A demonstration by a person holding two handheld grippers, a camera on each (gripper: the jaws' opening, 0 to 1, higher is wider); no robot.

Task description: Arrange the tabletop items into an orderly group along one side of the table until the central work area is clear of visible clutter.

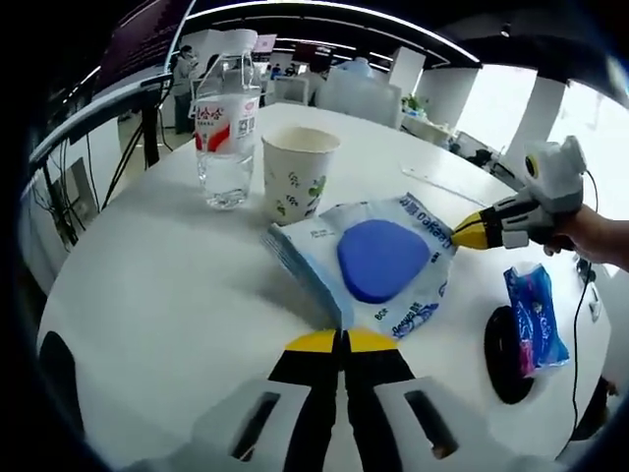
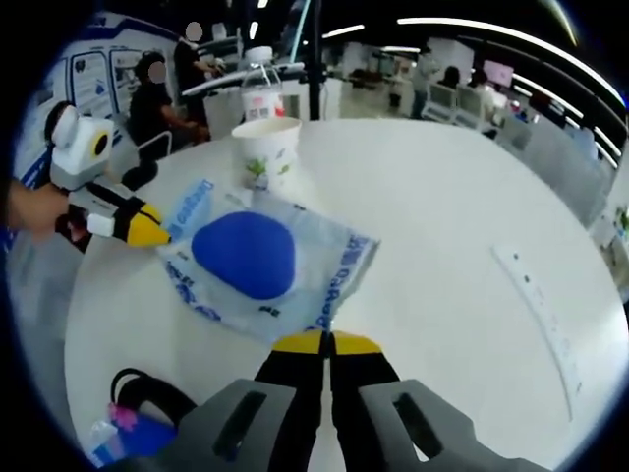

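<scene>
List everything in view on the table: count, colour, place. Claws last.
Table: 1, white, round, carries everything below.
Water bottle: 1, clear, red-and-white label, far side, beside the cup.
Paper cup: 1, white with green print, upright between bottle and wipes.
Wet-wipes pack: 1, pale blue with dark blue oval lid, middle of the table.
Small packet: 1, blue with pink, lying on a black round object near the table edge.
Power strip: 1, white, flat, apart from the rest.
Left claw: black with yellow tips, jaws shut on the wipes pack's edge.
Right claw: same colours, shut on the opposite corner.
</scene>
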